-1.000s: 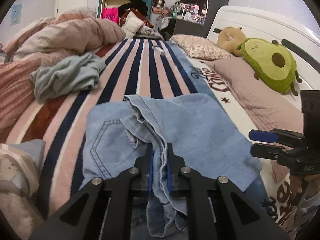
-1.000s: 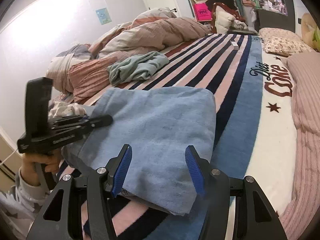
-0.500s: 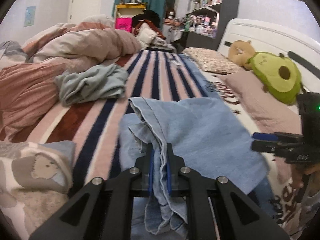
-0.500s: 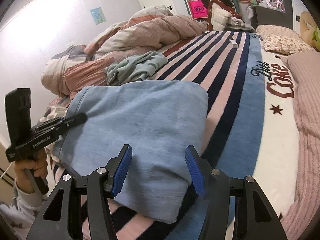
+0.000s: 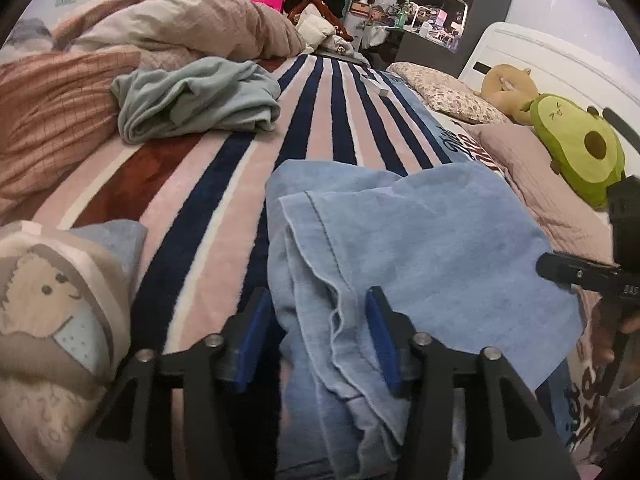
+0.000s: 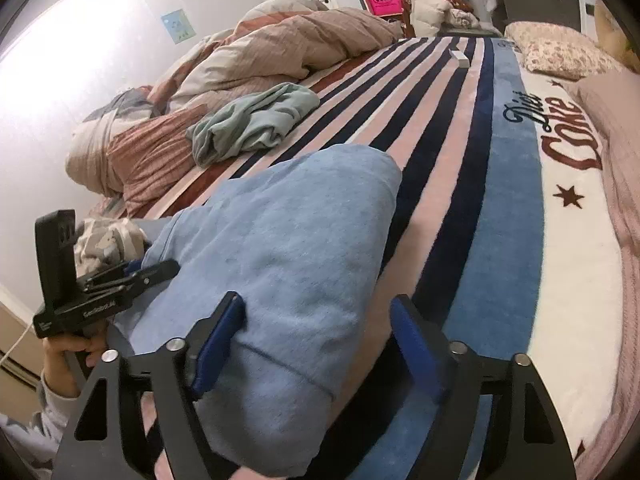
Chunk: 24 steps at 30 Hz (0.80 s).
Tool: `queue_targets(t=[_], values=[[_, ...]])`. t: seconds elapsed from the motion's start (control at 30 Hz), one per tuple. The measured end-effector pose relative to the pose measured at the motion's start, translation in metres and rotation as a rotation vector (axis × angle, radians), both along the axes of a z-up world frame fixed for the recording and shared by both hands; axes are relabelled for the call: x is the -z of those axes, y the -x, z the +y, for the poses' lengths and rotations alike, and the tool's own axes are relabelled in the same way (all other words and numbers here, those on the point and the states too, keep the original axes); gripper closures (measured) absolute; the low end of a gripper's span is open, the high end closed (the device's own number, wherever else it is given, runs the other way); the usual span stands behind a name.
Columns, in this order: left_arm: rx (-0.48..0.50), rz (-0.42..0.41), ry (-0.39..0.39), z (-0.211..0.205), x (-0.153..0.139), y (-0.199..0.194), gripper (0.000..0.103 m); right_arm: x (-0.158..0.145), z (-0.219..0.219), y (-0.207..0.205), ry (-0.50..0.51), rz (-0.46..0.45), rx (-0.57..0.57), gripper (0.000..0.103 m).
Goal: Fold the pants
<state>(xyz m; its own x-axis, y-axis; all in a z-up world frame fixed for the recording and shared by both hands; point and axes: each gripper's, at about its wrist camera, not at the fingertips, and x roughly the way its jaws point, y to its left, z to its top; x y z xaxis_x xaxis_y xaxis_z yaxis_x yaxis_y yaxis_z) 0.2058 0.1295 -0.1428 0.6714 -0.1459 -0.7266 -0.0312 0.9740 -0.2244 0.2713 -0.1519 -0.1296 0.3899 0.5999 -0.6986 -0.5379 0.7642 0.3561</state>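
Folded light-blue denim pants (image 5: 420, 240) lay on the striped blanket (image 5: 320, 120), between the spread fingers of the left gripper (image 5: 318, 328) and the right gripper (image 6: 320, 344); neither gripped them.

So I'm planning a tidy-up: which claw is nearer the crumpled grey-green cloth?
Left. The left claw is on the bed side where the crumpled grey-green cloth lies; the right claw is farther across.

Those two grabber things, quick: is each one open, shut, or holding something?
Left gripper: open, fingers either side of the jeans, not pinching them.
Right gripper: open, holding nothing, jeans lying between its fingers.
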Motion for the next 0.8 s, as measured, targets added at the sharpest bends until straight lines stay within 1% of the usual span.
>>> queue_targets(t=[0.07, 0.17, 0.2, 0.27, 0.3, 0.33, 0.37, 0.4, 0.47, 0.53, 0.6, 0.7, 0.8], values=[[0.018, 0.021, 0.033, 0.003, 0.004, -0.004, 0.055, 0.01, -0.001, -0.01, -0.031, 0.067, -0.001, 0.023], [0.059, 0.052, 0.105, 0.004, 0.012, -0.009, 0.055, 0.029, 0.0, -0.023, -0.089, 0.194, -0.019, 0.023], [0.067, 0.061, 0.114, 0.003, 0.014, -0.009, 0.055, 0.035, 0.001, -0.025, -0.115, 0.23, -0.031, 0.031], [0.085, 0.065, 0.121, -0.001, 0.016, -0.009, 0.055, 0.04, 0.004, -0.024, -0.153, 0.272, -0.07, 0.044], [0.095, 0.064, 0.126, -0.003, 0.017, -0.009, 0.057, 0.04, 0.006, -0.022, -0.151, 0.271, -0.075, 0.052], [0.103, 0.061, 0.137, -0.005, 0.017, -0.009, 0.062, 0.037, 0.008, -0.018, -0.118, 0.235, -0.078, 0.058], [0.112, 0.06, 0.147, -0.007, 0.016, -0.008, 0.066, 0.034, 0.01, -0.015, -0.102, 0.214, -0.082, 0.067], [0.119, 0.056, 0.14, -0.011, 0.015, -0.007, 0.067, 0.031, 0.011, -0.011, -0.092, 0.196, -0.08, 0.072], [0.139, 0.046, 0.133, -0.021, 0.01, -0.001, 0.075, 0.024, 0.009, -0.003, -0.082, 0.171, -0.076, 0.076], [0.167, 0.047, 0.135, -0.031, 0.007, 0.005, 0.077, 0.015, 0.004, 0.009, -0.075, 0.143, -0.076, 0.077], [0.211, 0.049, 0.153, -0.04, 0.005, 0.012, 0.077, 0.008, -0.004, 0.021, -0.073, 0.136, -0.072, 0.077], [0.286, 0.063, 0.193, -0.062, 0.002, 0.022, 0.077, 0.001, -0.029, 0.039, -0.063, 0.151, -0.043, 0.077], [0.305, 0.074, 0.184, -0.077, 0.002, 0.026, 0.074, 0.004, -0.053, 0.056, -0.045, 0.17, -0.009, 0.075]])
